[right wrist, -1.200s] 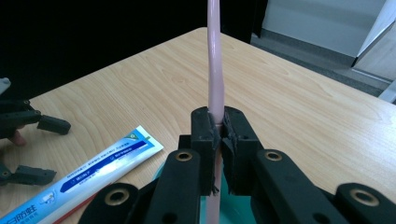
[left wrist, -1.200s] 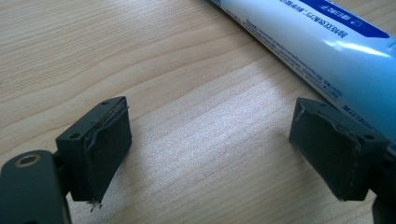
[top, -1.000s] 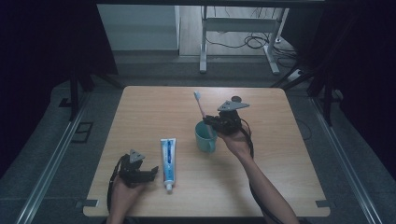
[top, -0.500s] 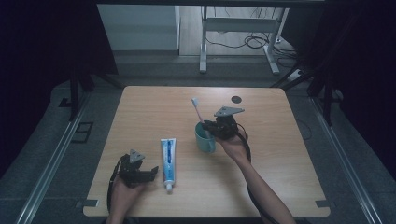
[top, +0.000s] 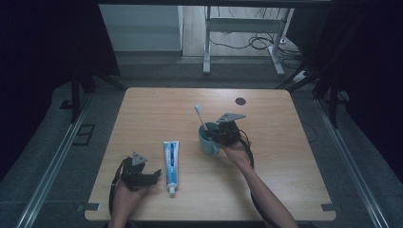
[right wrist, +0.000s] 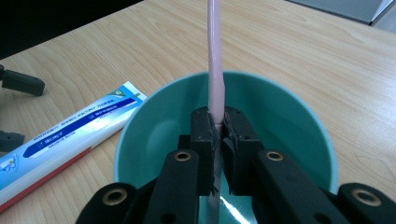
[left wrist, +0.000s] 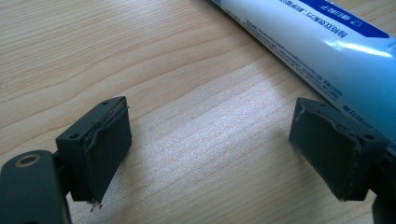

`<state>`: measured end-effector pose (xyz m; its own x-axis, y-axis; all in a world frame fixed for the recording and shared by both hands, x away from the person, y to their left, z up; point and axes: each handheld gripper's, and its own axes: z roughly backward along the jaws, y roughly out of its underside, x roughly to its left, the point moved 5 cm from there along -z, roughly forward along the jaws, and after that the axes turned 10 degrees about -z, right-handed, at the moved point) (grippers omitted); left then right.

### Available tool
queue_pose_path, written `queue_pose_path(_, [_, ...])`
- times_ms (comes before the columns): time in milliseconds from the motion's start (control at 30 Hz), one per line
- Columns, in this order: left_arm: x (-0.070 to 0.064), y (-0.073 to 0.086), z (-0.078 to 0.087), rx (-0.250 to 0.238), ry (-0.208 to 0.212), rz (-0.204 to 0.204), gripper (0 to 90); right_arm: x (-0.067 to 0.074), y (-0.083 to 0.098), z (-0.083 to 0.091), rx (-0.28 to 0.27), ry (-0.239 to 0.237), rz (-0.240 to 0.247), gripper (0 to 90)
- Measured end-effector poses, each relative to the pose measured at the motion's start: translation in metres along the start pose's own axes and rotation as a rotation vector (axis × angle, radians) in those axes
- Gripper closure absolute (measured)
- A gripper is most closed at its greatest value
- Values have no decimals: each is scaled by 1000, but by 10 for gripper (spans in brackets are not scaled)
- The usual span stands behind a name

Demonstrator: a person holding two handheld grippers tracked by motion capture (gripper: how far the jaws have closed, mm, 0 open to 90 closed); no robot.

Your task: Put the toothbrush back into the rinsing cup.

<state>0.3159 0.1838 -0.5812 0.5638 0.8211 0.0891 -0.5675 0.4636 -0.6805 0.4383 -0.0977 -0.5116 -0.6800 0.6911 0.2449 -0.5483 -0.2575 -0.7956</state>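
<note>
Right gripper view is showing the right tongs (right wrist: 218, 135) pinching a pink toothbrush (right wrist: 215, 60) over the teal cup (right wrist: 280, 116) at centre frame. In the high view, the left tongs (top: 153, 176) are sitting spread at lower left, beside the toothpaste tube (top: 170, 159) on the worktop (top: 285, 156).

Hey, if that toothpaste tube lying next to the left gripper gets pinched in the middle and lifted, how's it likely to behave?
The toothpaste tube looks soft-walled, so it would probably dent and sag a little under the pads. Its skin shines in the left gripper view, so it may slip. It lies flat on the table with one wide crimped end, so it is unlikely to roll.
</note>
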Motion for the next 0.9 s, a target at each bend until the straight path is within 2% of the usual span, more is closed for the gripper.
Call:
queue_pose_path(233, [0,0,0,0,0,0,130,-1,1,-2,21,-7,-20,815])
queue_pose_path(467, [0,0,0,0,0,0,130,0,-1,2,9,-13,-27,792])
queue_pose_path(700, [0,0,0,0,0,0,130,3,-6,10,-4,-20,-10,776])
queue_pose_path(900, [0,0,0,0,0,0,130,6,-9,17,-5,-10,14,726])
